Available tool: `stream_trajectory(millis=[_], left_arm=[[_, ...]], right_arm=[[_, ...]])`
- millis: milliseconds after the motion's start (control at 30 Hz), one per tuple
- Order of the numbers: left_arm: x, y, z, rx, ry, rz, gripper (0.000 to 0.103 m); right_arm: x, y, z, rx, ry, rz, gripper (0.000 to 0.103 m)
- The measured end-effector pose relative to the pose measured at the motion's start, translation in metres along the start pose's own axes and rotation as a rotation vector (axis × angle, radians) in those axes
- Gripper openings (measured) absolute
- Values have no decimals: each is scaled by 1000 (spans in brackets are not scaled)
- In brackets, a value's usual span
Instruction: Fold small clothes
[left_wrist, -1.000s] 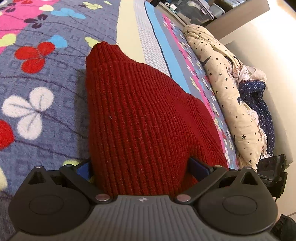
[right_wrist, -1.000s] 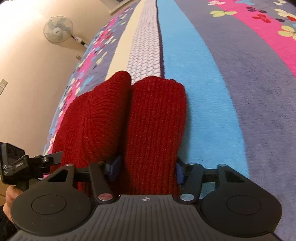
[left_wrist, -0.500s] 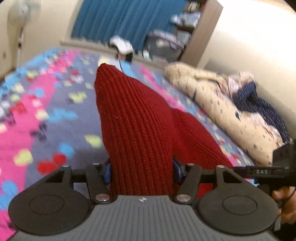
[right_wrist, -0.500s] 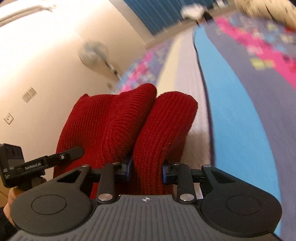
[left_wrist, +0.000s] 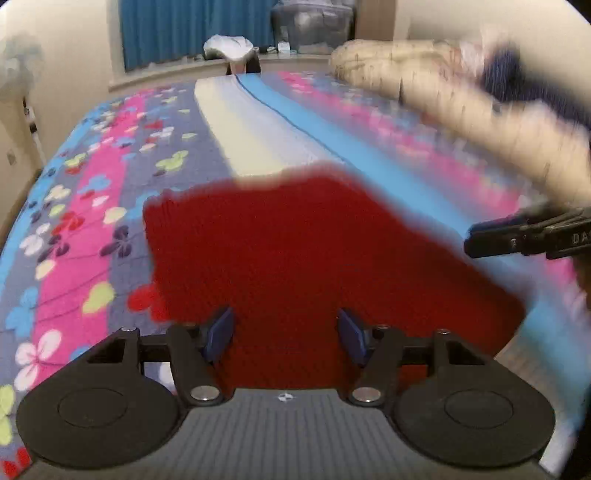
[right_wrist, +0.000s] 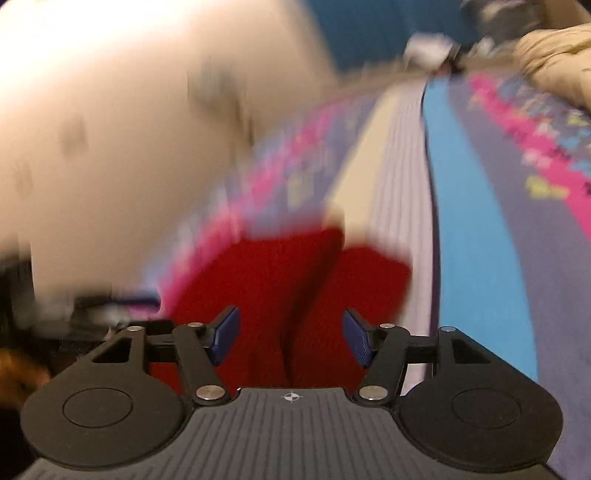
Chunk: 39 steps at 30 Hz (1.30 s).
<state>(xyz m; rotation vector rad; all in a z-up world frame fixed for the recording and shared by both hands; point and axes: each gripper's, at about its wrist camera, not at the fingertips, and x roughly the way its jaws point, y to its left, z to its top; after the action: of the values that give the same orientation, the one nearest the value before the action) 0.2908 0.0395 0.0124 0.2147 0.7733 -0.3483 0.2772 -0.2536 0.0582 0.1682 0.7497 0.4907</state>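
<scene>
A red knit garment (left_wrist: 295, 251) lies spread on the flowered bedspread (left_wrist: 92, 221), blurred by motion. My left gripper (left_wrist: 285, 338) hovers over its near edge. Its jaws are closing, the red knit shows between the blue pads (left_wrist: 219, 334), and their inner faces stand bare, not pressing cloth. In the right wrist view the garment (right_wrist: 280, 280) shows as two red lobes. My right gripper (right_wrist: 291, 338) is above them with jaws opening, and the pads (right_wrist: 356, 341) are clear of the knit. The right gripper's black side (left_wrist: 528, 236) pokes in at the left view's right edge.
A cream star-print quilt (left_wrist: 443, 92) with a dark dotted cloth is heaped along the bed's right side. A blue curtain (left_wrist: 184, 29) and a sill with a white bundle (left_wrist: 229, 48) lie beyond the bed's far end. A pale wall (right_wrist: 110, 110) stands on the left.
Half a second ago both grippers pinched the bunched red knit and held it up. Now it lies flatter and farther off, both grippers have drawn up and back, and the right jaws have widened.
</scene>
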Motion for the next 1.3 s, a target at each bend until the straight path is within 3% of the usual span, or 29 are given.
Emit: stream_trajectory(millis=[67,100,167,267,300,400,467,533,633,767,833,967,1067,1133,1200,1300], left_arm=[[-14,-16,0,44,-41,46,67],[-26,-20,0,43,-74,72,67],[-50,-22,-1,32,-131,91,68],[-74,-28,-13,-15,-134,61,68],[-72,-29,-20,-15,-99,36,65],[-39,-36,-42,38,142,46,64],[-50,-38,-42,13,118,63,63],[-80,-38,-34,-43,30,41,63],[-121,-46,-28,-64,-81,81,83],[-152,-59,-31,-110,-150,165,103],[-163,-64,-36,-189,-170,182,103],[-180,-67,-61,-339,-209,192,103],[-175,-76,-71,-311,-172,257,103],[-182,-79,-69,-290,-214,289,103],[-184,-79,-69,-290,-223,294,103],[-179,-76,-70,-342,-172,301,103]], right_arm=[[23,6,-14,-89,140,-117,54],[25,6,-17,-88,154,-120,48],[14,9,-16,-96,116,-103,43],[4,12,-17,-121,105,-94,33],[2,12,-19,-126,112,-89,31],[1,13,-21,-100,127,-108,32],[-12,15,-23,-55,108,-114,39],[-31,20,-27,-46,57,-169,40],[-68,29,-35,-86,-68,-262,44],[-109,43,-50,-54,-200,-309,68],[-124,51,-60,-31,-242,-321,81],[-134,68,-75,-2,-251,-315,85],[-130,81,-83,-11,-236,-345,85],[-126,90,-85,-16,-224,-354,85],[-125,96,-87,-18,-216,-355,86],[-121,103,-89,-16,-208,-358,87]])
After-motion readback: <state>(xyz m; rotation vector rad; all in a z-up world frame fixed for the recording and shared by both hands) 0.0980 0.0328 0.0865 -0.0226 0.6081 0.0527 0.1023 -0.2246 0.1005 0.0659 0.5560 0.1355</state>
